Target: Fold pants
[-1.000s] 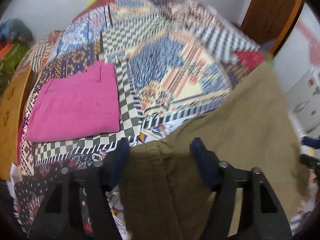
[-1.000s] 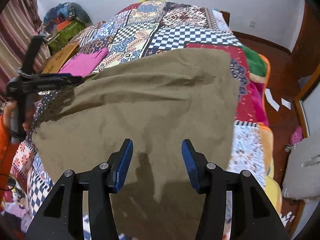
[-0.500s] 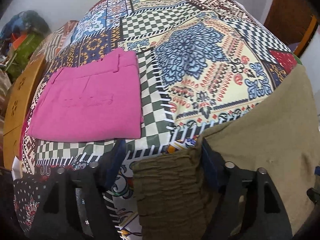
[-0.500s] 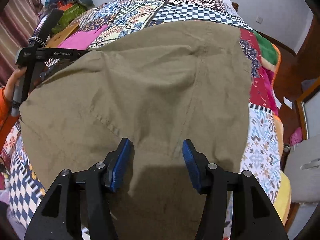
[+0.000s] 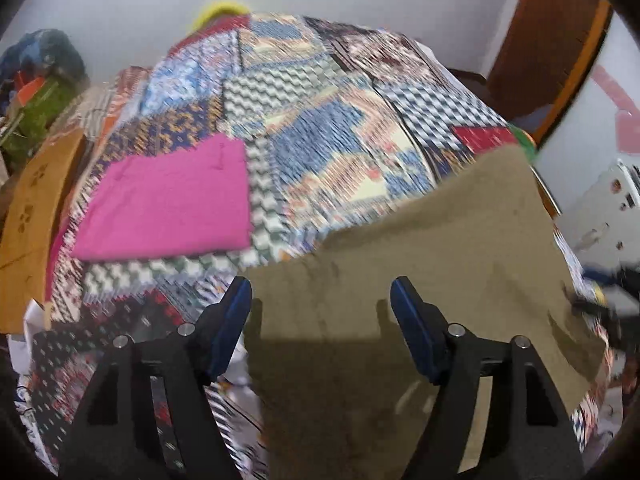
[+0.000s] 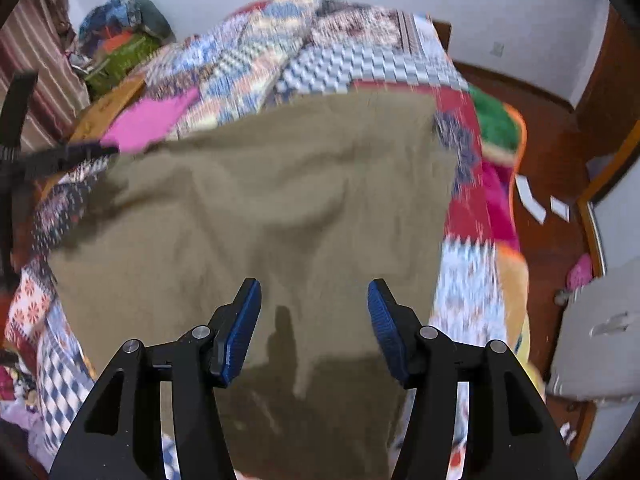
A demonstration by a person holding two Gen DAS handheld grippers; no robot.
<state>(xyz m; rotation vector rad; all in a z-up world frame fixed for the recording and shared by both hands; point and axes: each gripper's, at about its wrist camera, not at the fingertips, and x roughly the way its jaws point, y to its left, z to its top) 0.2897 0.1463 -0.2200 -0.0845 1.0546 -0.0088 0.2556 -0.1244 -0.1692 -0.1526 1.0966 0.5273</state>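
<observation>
While both of my tongs hang over the bed, the olive pants lie spread across the near part of the patchwork quilt, wrinkled and with their near edge draped toward me. My left tongs stand wide open, the 2 blue pads apart with nothing between them; the left pad sits just past the left edge of the cloth and the right pad over the cloth itself. I cannot tell whether either pad touches the fabric. My right tongs are spread open too, both blue pads over the middle of the pants with bare olive cloth showing in the gap. From the right camera my left tongs appear as a dark blurred shape at the pants' far left corner. A folded pink garment lies flat on the quilt, beyond and left of the pants and apart from them. Beside the bed's left side there is a tan wooden board, and a brown wooden floor lies to the right. Both views are blurred.
</observation>
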